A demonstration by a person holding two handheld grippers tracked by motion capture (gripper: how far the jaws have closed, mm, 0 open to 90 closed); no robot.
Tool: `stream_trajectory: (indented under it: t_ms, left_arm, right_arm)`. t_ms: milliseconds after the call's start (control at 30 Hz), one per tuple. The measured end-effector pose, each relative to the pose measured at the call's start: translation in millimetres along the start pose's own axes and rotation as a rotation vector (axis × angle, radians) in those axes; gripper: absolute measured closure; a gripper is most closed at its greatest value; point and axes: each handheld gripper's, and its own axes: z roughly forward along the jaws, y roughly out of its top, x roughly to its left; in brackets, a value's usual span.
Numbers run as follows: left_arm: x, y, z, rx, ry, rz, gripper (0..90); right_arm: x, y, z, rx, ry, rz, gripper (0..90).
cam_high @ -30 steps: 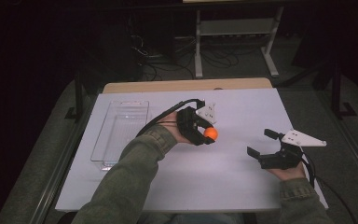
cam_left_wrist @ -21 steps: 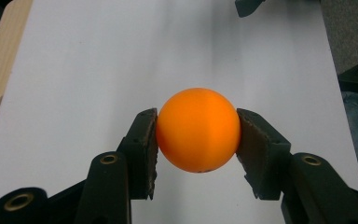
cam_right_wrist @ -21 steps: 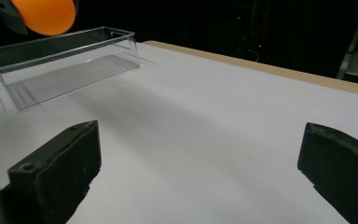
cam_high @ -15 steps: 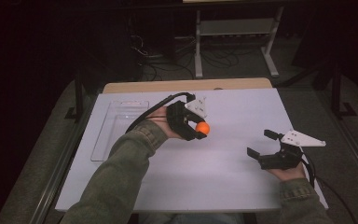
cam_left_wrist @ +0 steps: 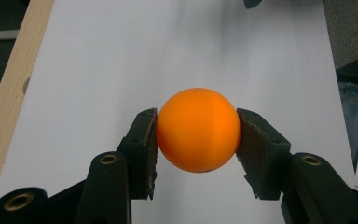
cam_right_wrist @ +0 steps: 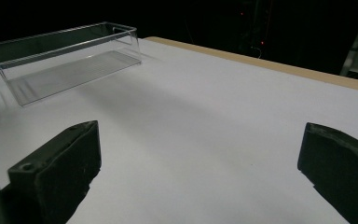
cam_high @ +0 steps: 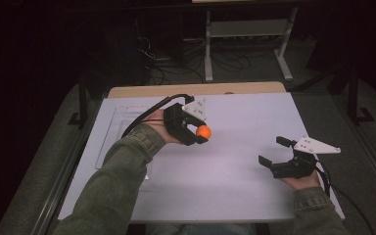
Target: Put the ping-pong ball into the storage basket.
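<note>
Surface: white table (cam_high: 235, 171), dark room behind.
Ball: orange ball (cam_high: 203, 131) near table centre, raised off the surface.
Left hand-held gripper (cam_high: 199, 134): clamped on the ball, pads at both sides.
Right hand-held gripper (cam_high: 273, 152): jaws apart, at 4 o'clock.
Bin: clear plastic bin (cam_right_wrist: 65, 60) at 10 o'clock.

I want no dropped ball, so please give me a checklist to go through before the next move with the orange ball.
1. Left tool grips the orange ball with both pads: ok.
2. Ball sits centred between the pads, not at their tips: ok.
3. Ball is lifted off the white table: cannot tell.
4. Clear tray is upright with nothing inside: ok.
5. Right tool is open and stays away from the left hand's way: ok.
</note>
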Motion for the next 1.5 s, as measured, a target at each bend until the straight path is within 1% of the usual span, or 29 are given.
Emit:
stream_trajectory:
  t_ms: [200,333,400,567,667,867,967,1233,1300,1333,1500]
  left_arm:
    - [0.6,-8.1,-9.0,0.012,0.01,-0.008,50.8]
    - [1.8,-13.9,-15.1,0.013,0.02,-0.019,50.8]
    - [2.0,-17.1,-17.5,0.013,0.015,-0.026,50.8]
    - [2.9,-26.9,-23.8,0.004,0.024,-0.045,50.8]
    - [3.3,-31.5,-26.3,0.016,0.028,-0.049,50.8]
    - [3.1,-39.1,-31.6,0.013,0.036,-0.06,50.8]
    - [3.4,-43.9,-34.9,0.027,0.04,-0.064,50.8]
    - [4.0,-58.2,-42.0,0.037,0.049,-0.092,50.8]
    - [4.4,-62.4,-44.0,0.049,0.041,-0.099,50.8]
    - [4.5,-65.2,-45.5,0.057,0.044,-0.099,50.7]
    - [4.4,-76.8,-52.5,0.05,0.052,-0.122,50.7]
  right_arm:
    - [-0.2,-0.1,0.1,0.002,-0.001,0.0,0.0]
    - [-0.1,-0.1,0.1,0.002,-0.001,0.0,0.0]
    - [0.1,0.0,0.0,0.001,-0.001,-0.001,0.0]
    - [0.0,-0.1,-0.1,0.0,0.0,0.0,0.0]
    - [0.4,-0.1,0.4,0.003,0.001,-0.003,0.0]
    - [1.2,-0.4,-0.1,0.005,-0.002,0.0,0.0]
    - [1.3,-0.7,0.3,0.01,-0.001,-0.001,0.0]
    - [1.4,-0.7,0.5,0.01,-0.001,-0.002,0.0]
    - [1.4,-0.6,0.4,0.01,-0.001,-0.003,0.0]
    - [1.4,-0.7,0.4,0.01,-0.001,-0.004,0.0]
    - [1.6,-0.7,1.0,0.013,-0.002,-0.004,0.0]
